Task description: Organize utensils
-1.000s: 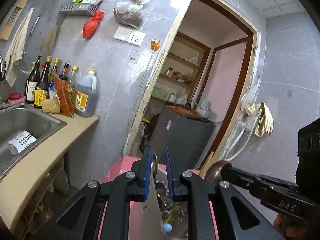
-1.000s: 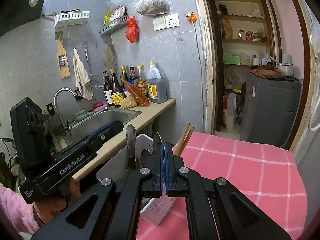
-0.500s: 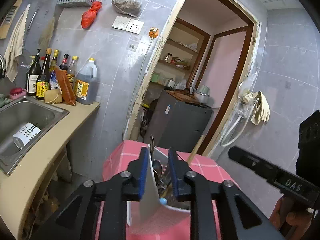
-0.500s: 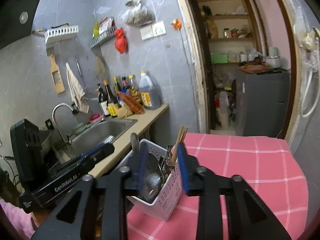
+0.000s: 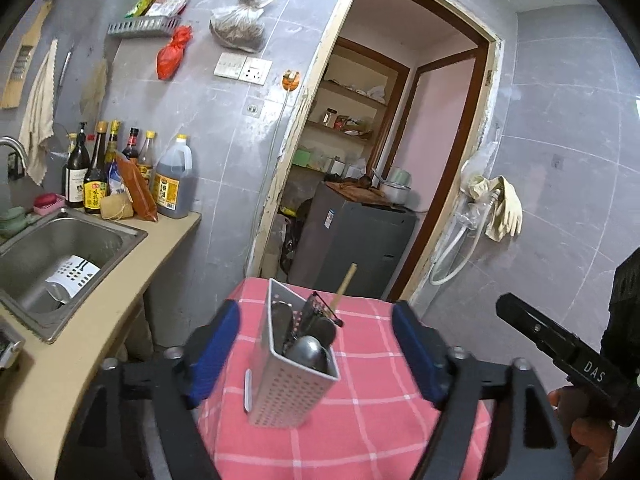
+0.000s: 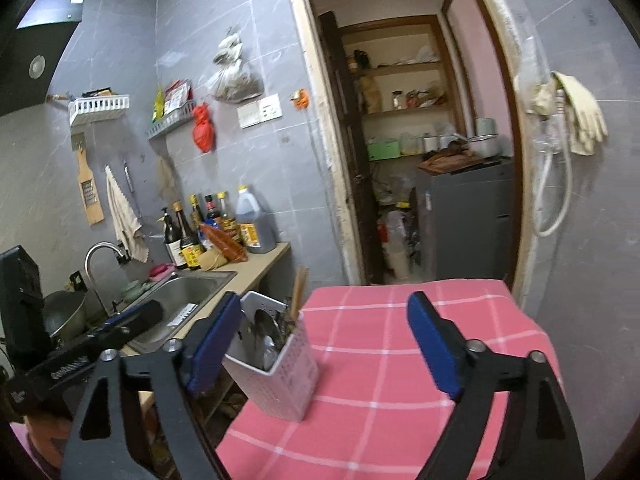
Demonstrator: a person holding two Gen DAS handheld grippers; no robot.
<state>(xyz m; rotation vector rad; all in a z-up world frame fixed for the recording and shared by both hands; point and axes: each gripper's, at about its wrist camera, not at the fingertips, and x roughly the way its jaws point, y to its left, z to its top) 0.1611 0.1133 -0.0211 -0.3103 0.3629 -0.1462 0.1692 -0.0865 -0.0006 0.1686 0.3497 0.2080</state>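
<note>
Both grippers, left [image 5: 314, 350] and right [image 6: 324, 350], have just opened wide, holding nothing; the light, rigid caddy [image 5: 290, 380] looks best gripped by its rim.

Both tools have let go of the utensil caddy [image 5: 294, 364] and drawn back from it. The left tool [image 5: 316, 350], earlier clamped on its wall, has just opened wide; the right tool [image 6: 324, 344] likewise, caddy now by its left finger.
</note>
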